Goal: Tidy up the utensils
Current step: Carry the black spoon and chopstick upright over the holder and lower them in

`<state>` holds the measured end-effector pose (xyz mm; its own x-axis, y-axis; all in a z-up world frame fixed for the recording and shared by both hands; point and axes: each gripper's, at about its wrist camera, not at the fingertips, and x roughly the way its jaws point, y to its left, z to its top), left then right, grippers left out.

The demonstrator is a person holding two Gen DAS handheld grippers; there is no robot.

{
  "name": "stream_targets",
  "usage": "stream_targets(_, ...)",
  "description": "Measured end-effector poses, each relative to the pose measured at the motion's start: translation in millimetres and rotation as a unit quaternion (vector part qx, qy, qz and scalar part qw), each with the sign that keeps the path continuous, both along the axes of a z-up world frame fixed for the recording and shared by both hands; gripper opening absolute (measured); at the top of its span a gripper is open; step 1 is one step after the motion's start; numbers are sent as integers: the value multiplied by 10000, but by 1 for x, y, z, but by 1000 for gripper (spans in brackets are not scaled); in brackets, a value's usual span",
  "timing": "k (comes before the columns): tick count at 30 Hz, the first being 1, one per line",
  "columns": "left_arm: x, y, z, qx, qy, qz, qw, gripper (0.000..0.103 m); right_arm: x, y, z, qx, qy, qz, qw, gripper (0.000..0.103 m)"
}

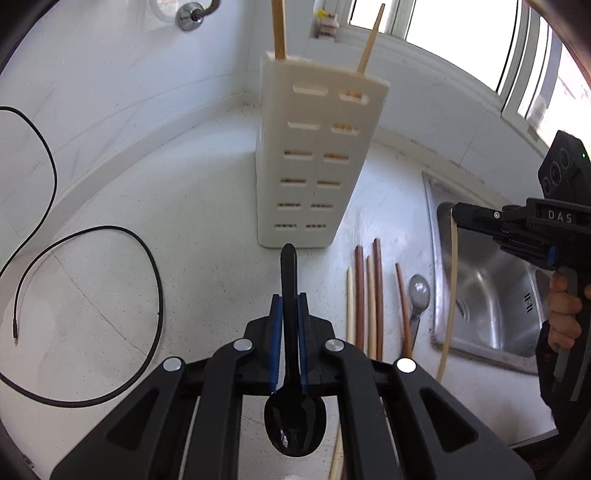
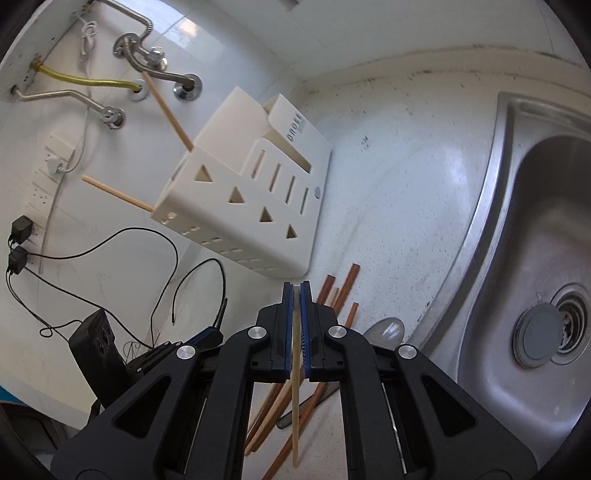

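My left gripper [image 1: 289, 300] is shut on the handle of a black plastic spoon [image 1: 293, 424], whose bowl hangs toward the camera and whose handle tip points at the white utensil holder [image 1: 314, 155]. Two wooden chopsticks [image 1: 277, 29] stand in that holder. My right gripper [image 2: 296, 290] is shut on a pale chopstick [image 2: 295, 424] that hangs down between its pads; in the left wrist view it shows as the right gripper [image 1: 458, 218] with the pale chopstick [image 1: 451, 295] dangling. Several brown and pale chopsticks [image 1: 369, 295] and a grey spoon [image 1: 419, 291] lie on the white counter beside the holder.
A steel sink [image 2: 535, 229] lies to the right of the utensils. Black cables [image 1: 92, 295] loop over the counter on the left. Pipes and valves [image 2: 147, 62] run along the white wall behind the holder. A person's hand [image 1: 563, 310] holds the right gripper's handle.
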<state>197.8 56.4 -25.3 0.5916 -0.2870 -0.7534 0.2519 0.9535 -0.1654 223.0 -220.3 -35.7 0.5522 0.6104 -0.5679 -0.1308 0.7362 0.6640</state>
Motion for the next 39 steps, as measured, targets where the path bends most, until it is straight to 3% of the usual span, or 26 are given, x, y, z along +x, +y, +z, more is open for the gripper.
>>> stream_targets(5,-11,7,34,-711,-682,198,9949,8,-11,7,44,-272,-720,137,9969,4)
stream_targets(14,-13,24,76,-1668,-1105,427,9789,8,-19,21,99,-421,-1527,431,9864,4)
stream_targets(20,-12,28,90,-1681,-1365,631,9742,8,-27,29,129,-428,-1936,580,9784,4)
stream_targets(28,-10,25,106,-1698,-1658,547,9699,8,-29,32,166,-629,-2396,601,9670,4)
stream_targets(39,17,-7,139,-1685,-2795,450,9442,8,-11,35,217,-1109,-2981,545,9465,4)
